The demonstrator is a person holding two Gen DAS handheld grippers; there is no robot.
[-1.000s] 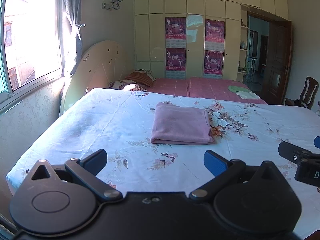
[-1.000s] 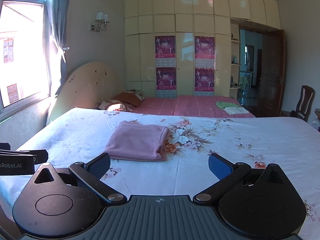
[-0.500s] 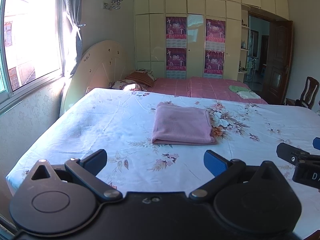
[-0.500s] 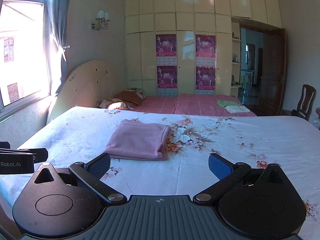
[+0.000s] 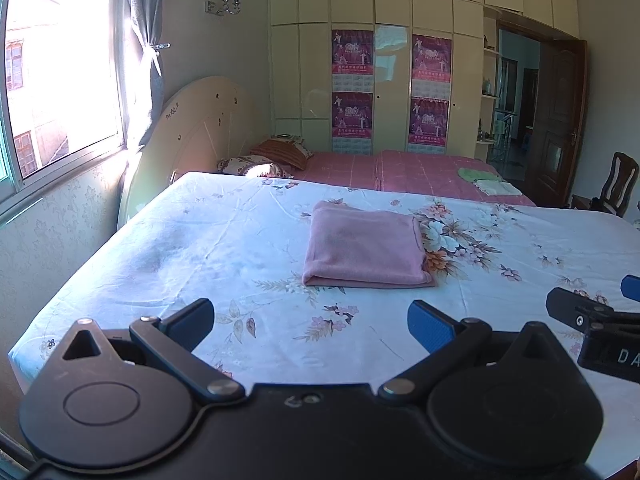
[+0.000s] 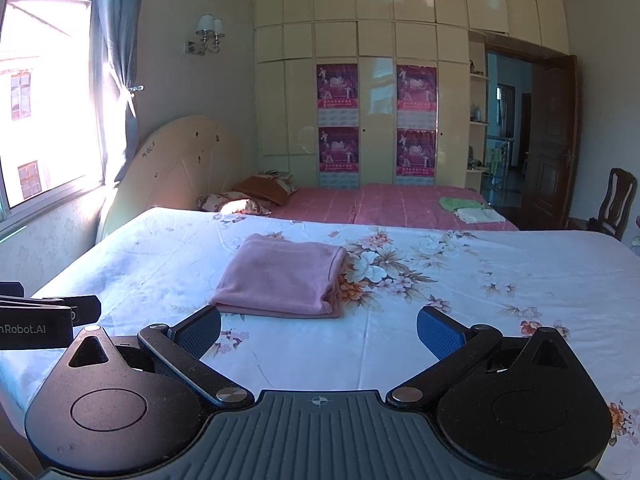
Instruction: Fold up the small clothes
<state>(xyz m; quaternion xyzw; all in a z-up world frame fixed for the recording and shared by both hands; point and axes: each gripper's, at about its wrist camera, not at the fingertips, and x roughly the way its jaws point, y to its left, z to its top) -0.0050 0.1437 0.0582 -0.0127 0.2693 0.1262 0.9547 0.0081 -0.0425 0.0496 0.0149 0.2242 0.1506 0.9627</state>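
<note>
The pink cloth lies folded on the bed; both tools, left tool and right tool, hover apart and empty, apparently finished.

Soft matt pink cloth, thin floral cotton-like sheet (creased), glossy wardrobe doors

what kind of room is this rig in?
A home bedroom: a bed with a white floral sheet, a second bed with a pink checked cover behind it, and a cream built-in wardrobe on the far wall.
</note>
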